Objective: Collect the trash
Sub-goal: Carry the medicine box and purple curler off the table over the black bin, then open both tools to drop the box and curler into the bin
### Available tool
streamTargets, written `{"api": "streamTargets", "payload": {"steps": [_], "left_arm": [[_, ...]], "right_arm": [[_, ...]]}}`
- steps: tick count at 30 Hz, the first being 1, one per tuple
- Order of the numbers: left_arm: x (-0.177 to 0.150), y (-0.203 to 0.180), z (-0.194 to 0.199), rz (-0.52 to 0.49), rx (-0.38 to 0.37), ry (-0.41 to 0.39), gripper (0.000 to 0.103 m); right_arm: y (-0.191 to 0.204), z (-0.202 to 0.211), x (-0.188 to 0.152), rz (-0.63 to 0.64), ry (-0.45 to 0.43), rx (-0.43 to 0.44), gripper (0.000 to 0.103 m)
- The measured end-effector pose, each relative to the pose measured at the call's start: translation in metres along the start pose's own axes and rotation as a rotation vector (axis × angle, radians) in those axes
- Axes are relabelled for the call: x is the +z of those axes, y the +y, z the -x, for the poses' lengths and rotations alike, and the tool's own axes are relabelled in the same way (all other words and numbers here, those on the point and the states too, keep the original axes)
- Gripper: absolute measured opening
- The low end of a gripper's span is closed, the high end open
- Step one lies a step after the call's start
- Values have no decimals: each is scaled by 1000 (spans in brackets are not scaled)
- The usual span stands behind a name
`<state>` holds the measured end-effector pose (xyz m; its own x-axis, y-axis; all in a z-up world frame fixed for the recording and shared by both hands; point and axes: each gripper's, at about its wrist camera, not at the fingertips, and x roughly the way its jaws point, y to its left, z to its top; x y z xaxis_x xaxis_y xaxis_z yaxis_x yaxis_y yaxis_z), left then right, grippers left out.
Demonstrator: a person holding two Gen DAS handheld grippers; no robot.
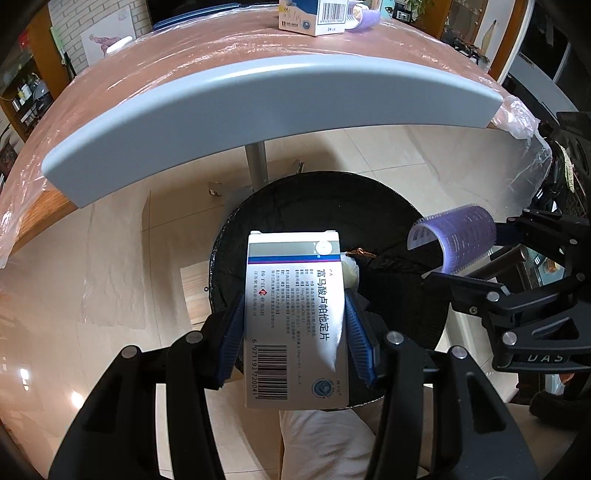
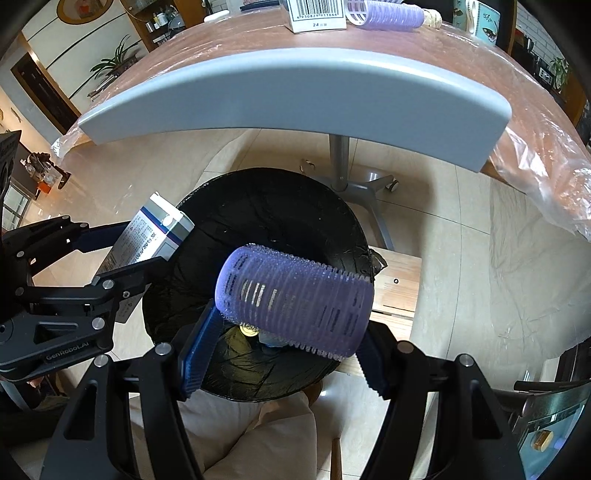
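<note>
Box and roller poised over the bin, more trash left on the counter.

The left gripper [image 1: 295,325] is clamped on a white medicine box [image 1: 295,317] above the left part of the black-lined bin [image 1: 391,206]; the right gripper [image 2: 284,332] is clamped on a purple hair roller [image 2: 295,295] over the bin's middle. Neither has been dropped in, so I judge this pair nearly done, with release to come. Something small already lies at the bin's bottom, too dim to name. Far off on the counter [image 2: 295,92], a second box [image 2: 317,14] and another roller [image 2: 388,14] wait to be collected. The held box carries Chinese print and a barcode starting 6971193; the far box shows "24"; the left gripper body reads "GenRobot.AI", the right "DAS".
</note>
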<state>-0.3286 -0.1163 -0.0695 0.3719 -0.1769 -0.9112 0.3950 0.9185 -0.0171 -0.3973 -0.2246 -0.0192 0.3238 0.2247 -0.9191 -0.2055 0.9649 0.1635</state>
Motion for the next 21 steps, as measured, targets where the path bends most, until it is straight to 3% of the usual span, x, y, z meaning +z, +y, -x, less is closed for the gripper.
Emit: {"api": "streamTargets", "payload": {"steps": [16,19,21], "left_arm": [[8,0,-4,-18,8,8,52],[9,4,-3,-4,7,11,62],[9,3,-1,-5,20,2,69]], "right_arm": [[-2,-1,3,-11,3,-1,67],[-4,1,4,-14,-12,-4,78],[-4,4,4,-10,-27,-7,80]]}}
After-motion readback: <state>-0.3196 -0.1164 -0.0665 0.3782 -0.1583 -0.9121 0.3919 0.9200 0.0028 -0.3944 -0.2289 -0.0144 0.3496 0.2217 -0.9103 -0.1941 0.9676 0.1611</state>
